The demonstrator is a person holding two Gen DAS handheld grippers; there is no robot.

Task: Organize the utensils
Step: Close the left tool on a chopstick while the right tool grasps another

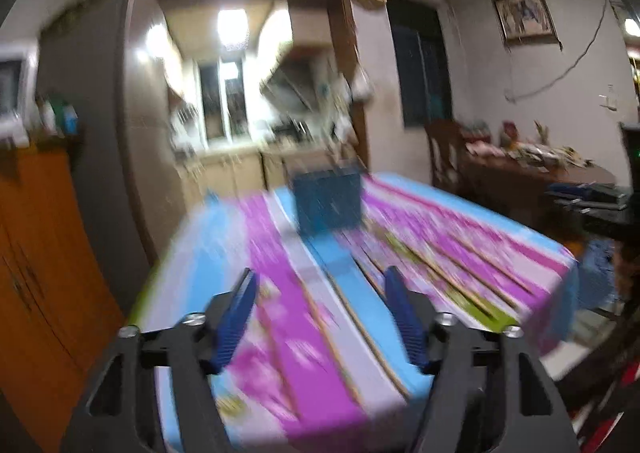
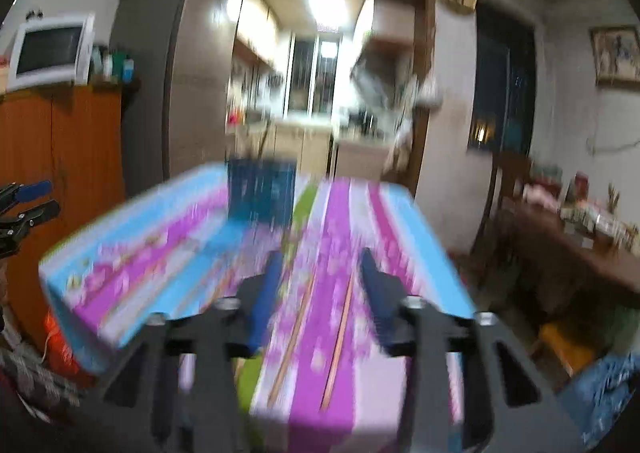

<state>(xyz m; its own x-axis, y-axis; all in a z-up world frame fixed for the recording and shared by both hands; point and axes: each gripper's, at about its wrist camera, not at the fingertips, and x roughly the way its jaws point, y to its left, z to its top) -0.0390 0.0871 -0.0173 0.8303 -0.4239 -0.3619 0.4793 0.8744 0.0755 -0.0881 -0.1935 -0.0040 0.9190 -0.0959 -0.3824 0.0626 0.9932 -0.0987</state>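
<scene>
- Both views are motion-blurred; fine detail is unreadable.
- Left wrist view: left gripper [image 1: 320, 279] sits at lower centre of the frame, above a table [image 1: 472, 241] covered in a pink, purple and blue striped cloth.
- Its blue pads [image 1: 236, 317] stand well apart, with nothing between them and only cloth showing in the gap.
- Chopsticks [image 1: 452, 277], thin tan sticks, lie on the cloth right of centre, running diagonally toward the lower right. More tan sticks lie lower in the frame, near the pads. The count cannot be told through the blur.
- A dark blue holder [image 1: 328, 201] stands upright at the far end of the table, upper centre of the cloth, well apart from the gripper.
- Right wrist view: right gripper [image 2: 320, 257] is at lower centre over the same cloth. There is a clear gap between its pads [image 2: 264, 305], narrower than the left's, and they hold nothing.
- Two chopsticks [image 2: 340, 337] lie on the cloth and show in the gap between the pads, running toward the bottom of the frame.
- The dark blue holder [image 2: 260, 193] stands left of centre at the table's far edge.
- The left gripper [image 2: 28, 201] shows at the left edge of the right wrist view.
</scene>
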